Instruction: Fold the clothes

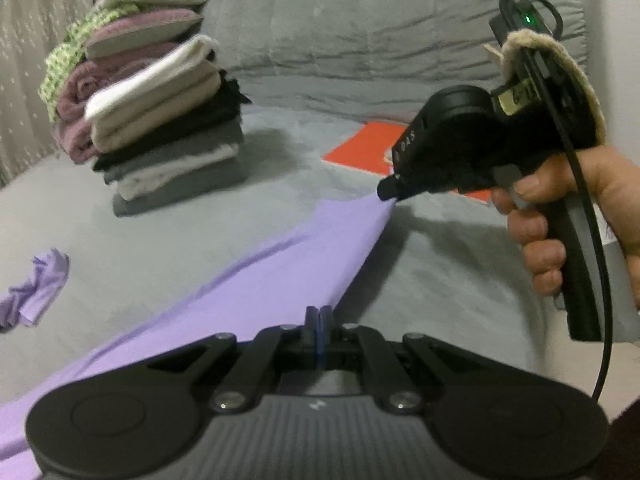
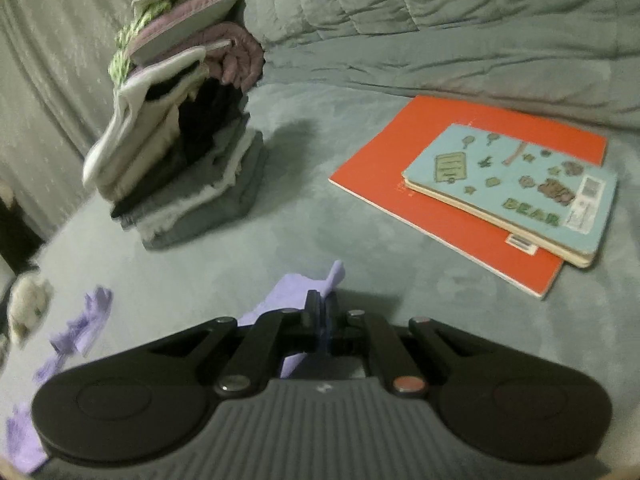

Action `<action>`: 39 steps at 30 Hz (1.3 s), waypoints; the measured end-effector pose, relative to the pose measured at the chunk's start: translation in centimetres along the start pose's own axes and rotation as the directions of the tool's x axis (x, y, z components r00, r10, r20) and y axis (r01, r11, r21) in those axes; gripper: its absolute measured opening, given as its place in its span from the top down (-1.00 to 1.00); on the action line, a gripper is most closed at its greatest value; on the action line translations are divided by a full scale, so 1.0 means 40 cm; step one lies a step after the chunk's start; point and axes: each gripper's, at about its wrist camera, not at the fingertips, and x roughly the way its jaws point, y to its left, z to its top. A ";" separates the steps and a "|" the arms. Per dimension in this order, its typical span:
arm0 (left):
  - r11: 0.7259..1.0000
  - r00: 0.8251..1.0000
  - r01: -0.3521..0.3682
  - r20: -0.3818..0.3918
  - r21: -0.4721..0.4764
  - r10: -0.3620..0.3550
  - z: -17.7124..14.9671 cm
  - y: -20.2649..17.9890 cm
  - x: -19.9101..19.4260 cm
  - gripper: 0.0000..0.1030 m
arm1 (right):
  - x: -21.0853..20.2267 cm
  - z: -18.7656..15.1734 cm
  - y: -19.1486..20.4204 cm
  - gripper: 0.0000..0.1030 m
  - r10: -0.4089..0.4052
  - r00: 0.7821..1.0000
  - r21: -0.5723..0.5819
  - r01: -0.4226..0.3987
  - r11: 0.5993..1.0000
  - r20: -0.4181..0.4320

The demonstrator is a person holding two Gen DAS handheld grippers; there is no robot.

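Note:
A lilac garment (image 1: 280, 272) is stretched in a taut band across the grey bed cover. My left gripper (image 1: 319, 314) is shut on its near edge. In the left wrist view the right gripper (image 1: 387, 192) is shut on the far corner of the cloth, held by a hand (image 1: 560, 224). From the right wrist view, my right gripper (image 2: 321, 300) pinches a lilac corner (image 2: 304, 288) that pokes out above the fingers. Loose lilac fabric (image 2: 80, 324) trails to the left on the cover, and a crumpled lilac end (image 1: 36, 288) lies at the far left.
A tall stack of folded clothes (image 1: 160, 112) stands at the back left, also seen as the stack (image 2: 180, 132). An orange notebook (image 2: 460, 184) with a light blue book (image 2: 516, 192) on top lies at the right. A quilted grey duvet (image 1: 380, 20) is bunched behind.

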 end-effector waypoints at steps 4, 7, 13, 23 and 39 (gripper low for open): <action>1.000 0.998 0.022 -0.059 0.005 -0.022 -0.031 -0.002 0.026 1.00 | 0.025 -0.022 0.000 0.96 -0.080 0.990 -0.069 0.072 0.995 -0.117; 0.999 0.998 0.035 -0.051 0.000 -0.035 -0.050 0.006 0.021 0.98 | 0.026 -0.024 0.000 0.95 -0.085 0.987 -0.095 0.072 0.993 -0.134; 0.996 0.997 0.068 -0.025 -0.055 -0.070 -0.068 0.045 -0.021 0.85 | -0.006 -0.002 -0.014 0.70 -0.113 0.992 -0.073 0.109 0.991 -0.059; 0.981 0.996 -0.084 -0.029 -0.174 0.080 -0.160 0.191 -0.127 0.52 | -0.040 -0.021 0.068 0.30 0.011 0.997 -0.177 -0.023 0.984 -0.070; 0.896 0.955 -0.298 -0.092 -0.329 0.283 -0.331 0.403 -0.278 0.49 | -0.033 -0.165 0.315 0.30 0.138 0.969 -0.438 -0.218 0.872 -0.207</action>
